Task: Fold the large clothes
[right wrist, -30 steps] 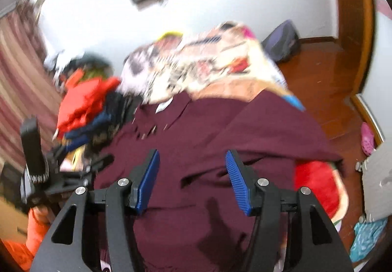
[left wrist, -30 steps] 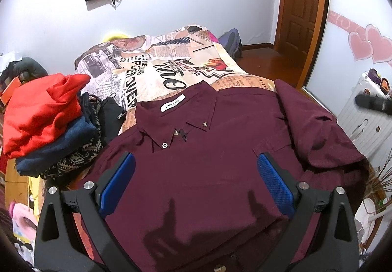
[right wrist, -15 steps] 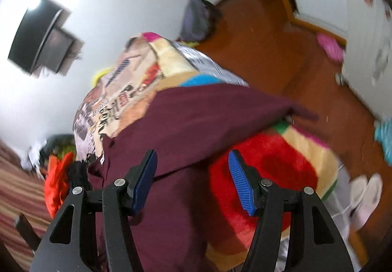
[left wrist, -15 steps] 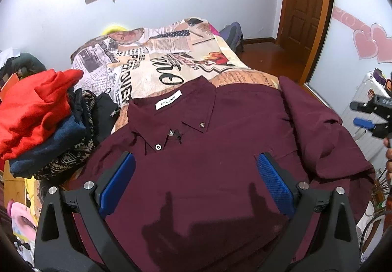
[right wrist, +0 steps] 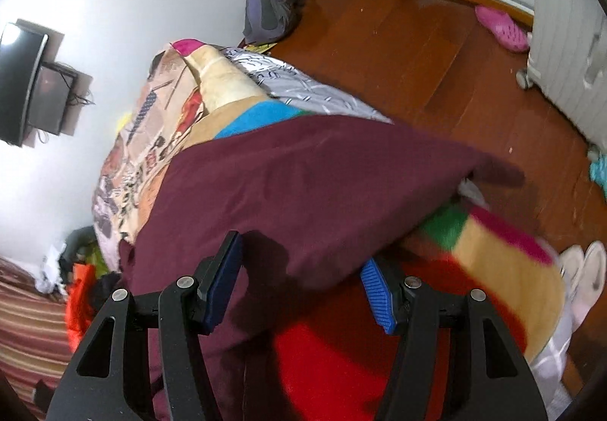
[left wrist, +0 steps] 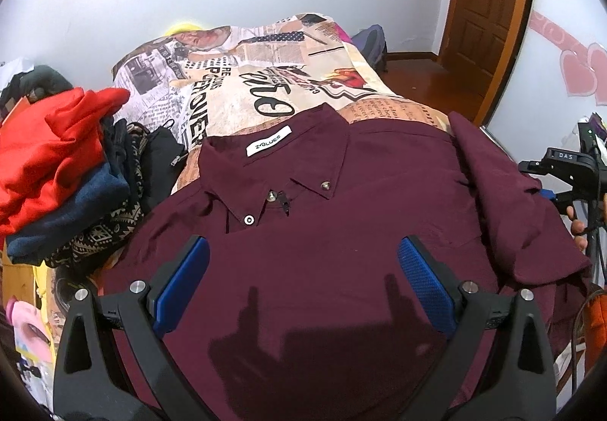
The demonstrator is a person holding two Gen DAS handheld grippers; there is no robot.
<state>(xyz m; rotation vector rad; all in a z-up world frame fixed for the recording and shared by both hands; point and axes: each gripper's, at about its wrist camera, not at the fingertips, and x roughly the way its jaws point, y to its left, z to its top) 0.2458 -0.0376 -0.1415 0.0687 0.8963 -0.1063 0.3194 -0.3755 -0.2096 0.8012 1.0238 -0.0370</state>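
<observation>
Maroon shirt point(left wrist: 341, 231) — "Z-BLUES" neck label point(left wrist: 268, 146)

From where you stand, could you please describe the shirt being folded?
On the bed with the newspaper-print cover, a maroon shirt lies face up. Unlike the heaped clothes beside it, it is spread flat, with a white collar label.

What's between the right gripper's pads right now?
In the right wrist view, the right gripper stands open, and a fold of the maroon shirt lies between its pads, not pinched.
</observation>
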